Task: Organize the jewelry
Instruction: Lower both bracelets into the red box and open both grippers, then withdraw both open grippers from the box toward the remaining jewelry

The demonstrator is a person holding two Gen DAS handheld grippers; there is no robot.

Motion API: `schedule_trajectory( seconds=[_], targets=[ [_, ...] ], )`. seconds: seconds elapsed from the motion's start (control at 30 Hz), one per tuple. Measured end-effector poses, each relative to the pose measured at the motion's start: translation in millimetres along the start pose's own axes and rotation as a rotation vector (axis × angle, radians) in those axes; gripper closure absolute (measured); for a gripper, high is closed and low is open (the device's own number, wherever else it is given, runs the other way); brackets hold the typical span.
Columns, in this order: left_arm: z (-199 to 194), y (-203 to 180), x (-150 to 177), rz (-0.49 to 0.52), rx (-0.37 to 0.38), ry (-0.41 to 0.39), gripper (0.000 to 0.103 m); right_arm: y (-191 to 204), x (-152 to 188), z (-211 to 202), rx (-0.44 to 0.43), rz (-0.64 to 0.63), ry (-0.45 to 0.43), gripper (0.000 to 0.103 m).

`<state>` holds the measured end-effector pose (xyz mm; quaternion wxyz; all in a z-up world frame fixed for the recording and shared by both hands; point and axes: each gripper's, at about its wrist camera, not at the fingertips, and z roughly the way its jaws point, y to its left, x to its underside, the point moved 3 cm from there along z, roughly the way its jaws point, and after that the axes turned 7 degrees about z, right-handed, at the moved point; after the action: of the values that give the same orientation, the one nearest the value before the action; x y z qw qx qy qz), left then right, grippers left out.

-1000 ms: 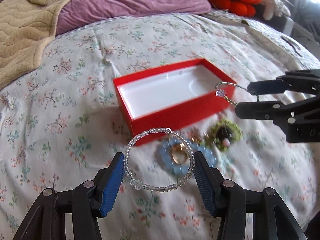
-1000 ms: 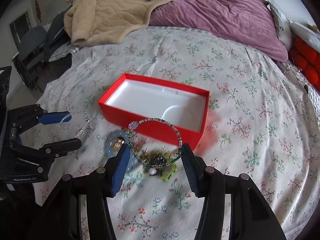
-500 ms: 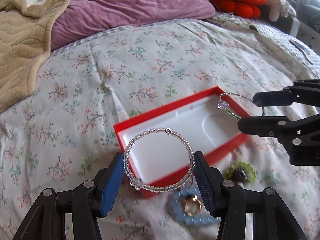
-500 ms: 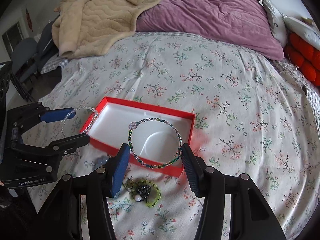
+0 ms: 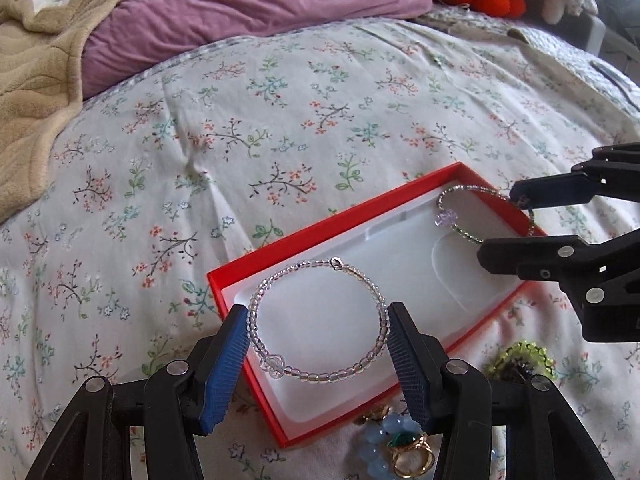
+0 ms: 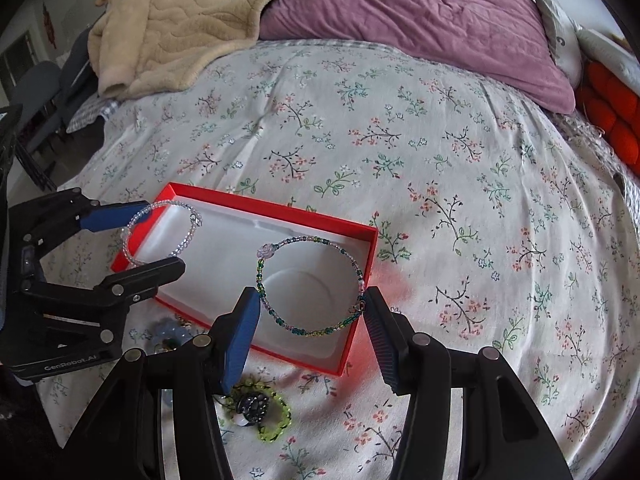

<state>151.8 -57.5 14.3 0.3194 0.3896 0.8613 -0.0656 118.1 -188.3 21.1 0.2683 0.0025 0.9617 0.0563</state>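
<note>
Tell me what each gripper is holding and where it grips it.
The left gripper holds the clear beaded bracelet, pads pressing its opposite outer sides. The right gripper holds the green beaded bracelet the same way.

We see the gold ring (image 5: 412,458) cut off below; the left hand-held gripper (image 6: 148,240) partly hides the blue beads (image 6: 168,330).

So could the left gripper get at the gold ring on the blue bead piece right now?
Probably not yet: the left gripper is shut on the clear bracelet, so its pads are taken. The gold ring lies uncovered just below.
</note>
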Motion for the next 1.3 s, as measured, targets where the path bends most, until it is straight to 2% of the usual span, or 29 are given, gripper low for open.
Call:
schedule_trajectory(
  seconds=[0.17,0.43,0.5,0.83,1.07,1.3],
  targets=[
    [2.9,-4.6,1.0,0.03,-0.01,0.006,0.044,-1.1,-0.8,2.3,0.002,-0.001,-0.002,0.046],
    [-2.2,-8.0,1.9,0.053,-0.028,0.006,0.036,0.3,0.1,4.8,0.008,-0.004,0.024,0.041],
    [-6.0,-8.1,2.2,0.049,-0.038,0.006,0.03,-0.1,1.1,3.1,0.011,0.0,0.026,0.039],
    [-28.5,-16.1,8.4,0.033,-0.057,0.017,0.02,-4.2,9.5,-26.7,0.001,0.029,0.001,0.035],
    [-43.7,-21.8,19.2,-0.054,-0.081,0.085,0.014,-9.4,21.8,-42.5,0.03,0.083,0.038,0.031],
    [-48.6,-30.7,47.0,-0.145,-0.104,0.158,0.012,-16.0,46.9,-54.8,0.061,0.12,0.087,0.03]
  ],
)
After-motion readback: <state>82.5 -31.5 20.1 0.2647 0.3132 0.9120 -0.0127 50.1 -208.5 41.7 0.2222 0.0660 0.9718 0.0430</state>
